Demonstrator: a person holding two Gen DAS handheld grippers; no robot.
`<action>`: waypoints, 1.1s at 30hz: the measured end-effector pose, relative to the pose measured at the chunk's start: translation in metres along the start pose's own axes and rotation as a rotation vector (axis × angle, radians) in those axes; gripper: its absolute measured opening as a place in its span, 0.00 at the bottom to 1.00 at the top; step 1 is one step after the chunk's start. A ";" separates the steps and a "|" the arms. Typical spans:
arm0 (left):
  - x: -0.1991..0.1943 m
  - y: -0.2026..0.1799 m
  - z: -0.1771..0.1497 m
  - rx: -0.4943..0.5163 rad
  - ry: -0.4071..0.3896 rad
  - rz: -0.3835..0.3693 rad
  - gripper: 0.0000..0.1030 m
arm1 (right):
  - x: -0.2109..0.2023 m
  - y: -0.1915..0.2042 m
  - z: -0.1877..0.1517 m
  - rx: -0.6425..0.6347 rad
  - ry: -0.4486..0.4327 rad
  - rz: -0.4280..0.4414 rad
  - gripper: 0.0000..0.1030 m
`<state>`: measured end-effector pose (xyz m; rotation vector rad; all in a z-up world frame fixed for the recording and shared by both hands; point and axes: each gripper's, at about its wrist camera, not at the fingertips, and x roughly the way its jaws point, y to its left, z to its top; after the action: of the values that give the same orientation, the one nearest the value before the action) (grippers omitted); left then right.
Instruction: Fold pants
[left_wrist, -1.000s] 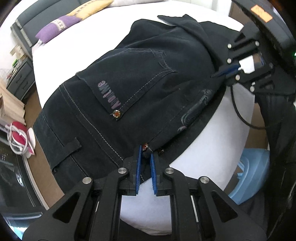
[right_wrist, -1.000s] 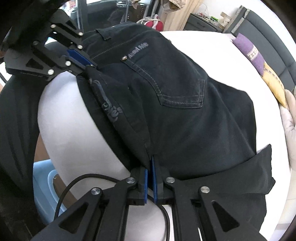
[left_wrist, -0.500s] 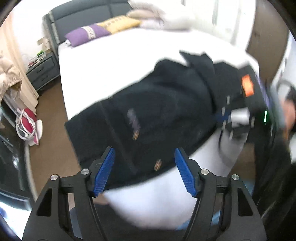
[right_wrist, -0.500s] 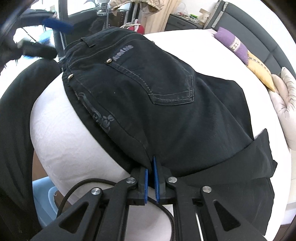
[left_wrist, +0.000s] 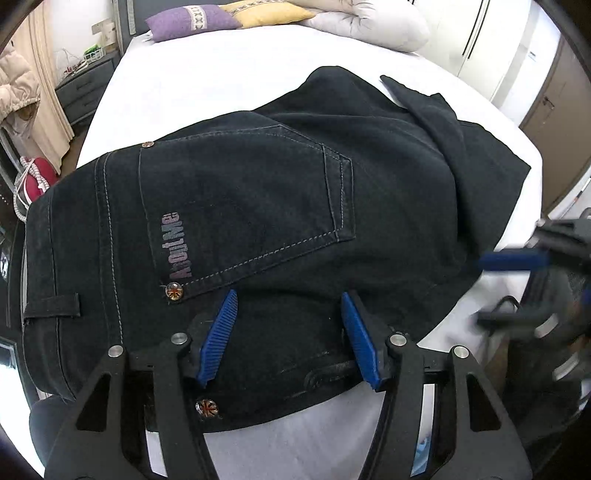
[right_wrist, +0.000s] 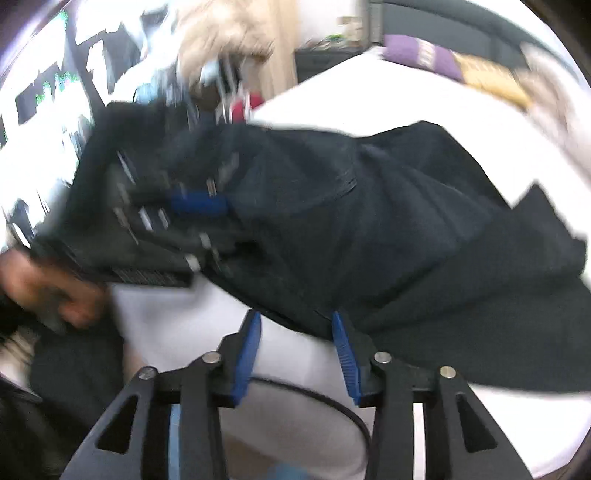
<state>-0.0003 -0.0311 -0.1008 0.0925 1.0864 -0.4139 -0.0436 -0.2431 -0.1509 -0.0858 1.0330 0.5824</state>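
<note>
Black denim pants (left_wrist: 258, 206) lie folded on the white bed (left_wrist: 221, 74), the back pocket with grey lettering facing up and the legs bunched at the far right. My left gripper (left_wrist: 288, 332) is open and empty, its blue pads just above the pants' near edge. My right gripper (right_wrist: 295, 354) is open and empty at the pants' (right_wrist: 406, 229) near edge; that view is blurred. The right gripper also shows blurred at the right edge of the left wrist view (left_wrist: 517, 260).
Purple (left_wrist: 192, 18) and yellow (left_wrist: 266, 11) cushions and a pale pillow (left_wrist: 369, 26) lie at the head of the bed. A dark nightstand (left_wrist: 85, 85) and a red object (left_wrist: 35, 181) stand on the floor to the left. A door (left_wrist: 546, 99) is at the right.
Both grippers were shut on the pants' edge a second ago. The left one let go first and opened, then the right one opened and drew back. The pants now rest on the bed.
</note>
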 end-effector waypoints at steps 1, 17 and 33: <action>0.001 -0.002 0.003 0.000 0.000 -0.006 0.55 | -0.010 -0.014 0.006 0.060 -0.017 0.019 0.43; 0.006 0.016 -0.009 -0.026 -0.013 -0.015 0.55 | 0.060 -0.294 0.160 0.710 0.075 -0.490 0.67; 0.014 0.013 0.002 -0.020 0.004 0.009 0.55 | -0.032 -0.332 0.099 0.870 -0.267 -0.299 0.05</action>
<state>0.0117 -0.0239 -0.1132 0.0807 1.0930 -0.3953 0.1859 -0.5044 -0.1387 0.5810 0.9142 -0.1561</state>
